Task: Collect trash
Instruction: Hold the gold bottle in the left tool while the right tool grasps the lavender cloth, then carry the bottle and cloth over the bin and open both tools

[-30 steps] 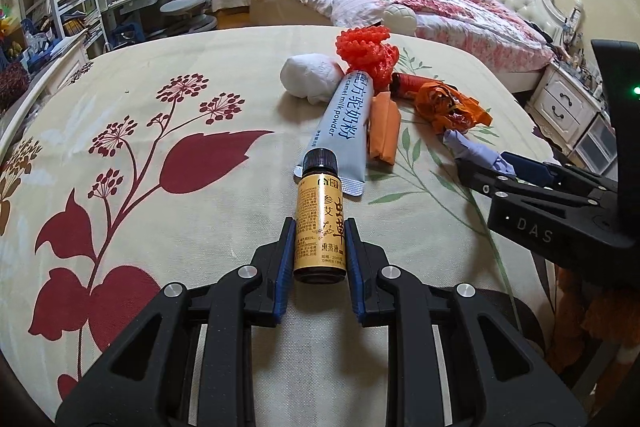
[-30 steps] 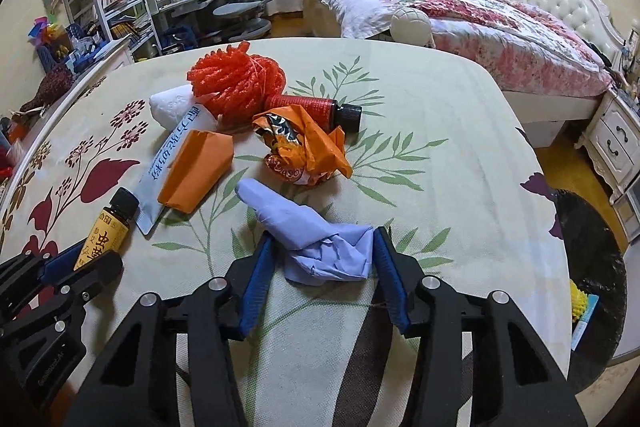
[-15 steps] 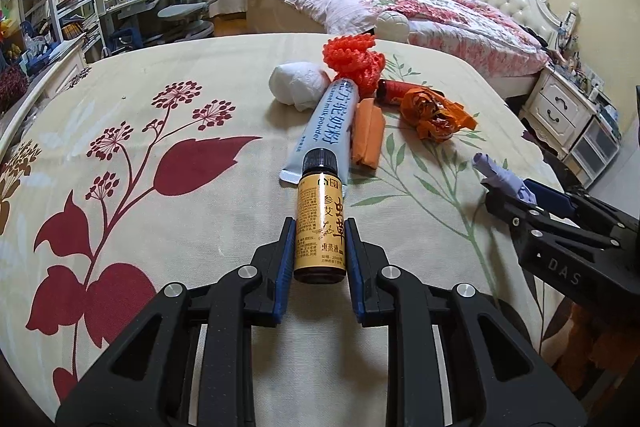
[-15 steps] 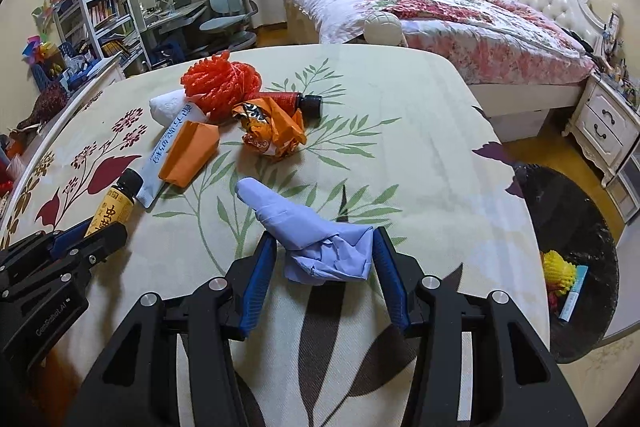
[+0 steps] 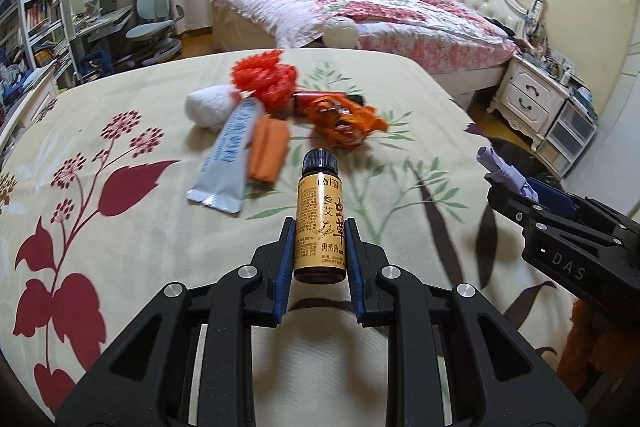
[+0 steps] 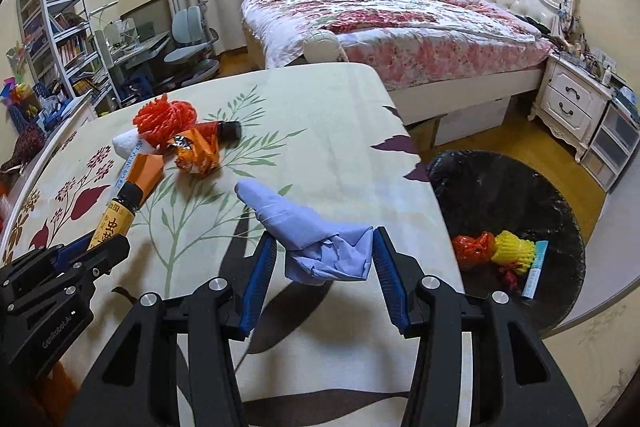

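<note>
Both grippers carried trash above the desk: left gripper (image 5: 320, 259) clamped tight on a small amber glass bottle (image 5: 320, 227), right gripper (image 6: 324, 259) half-closed on crumpled blue paper (image 6: 320, 247). Next, probably: release over the black-lined bin (image 6: 560, 195) at three o'clock.

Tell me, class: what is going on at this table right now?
A person with two handheld grippers is clearing trash. The left gripper is shut on a small amber bottle; the right gripper grips a crumpled blue glove. More wrappers lie on the tablecloth. A black bin beside the table already holds some trash.
</note>
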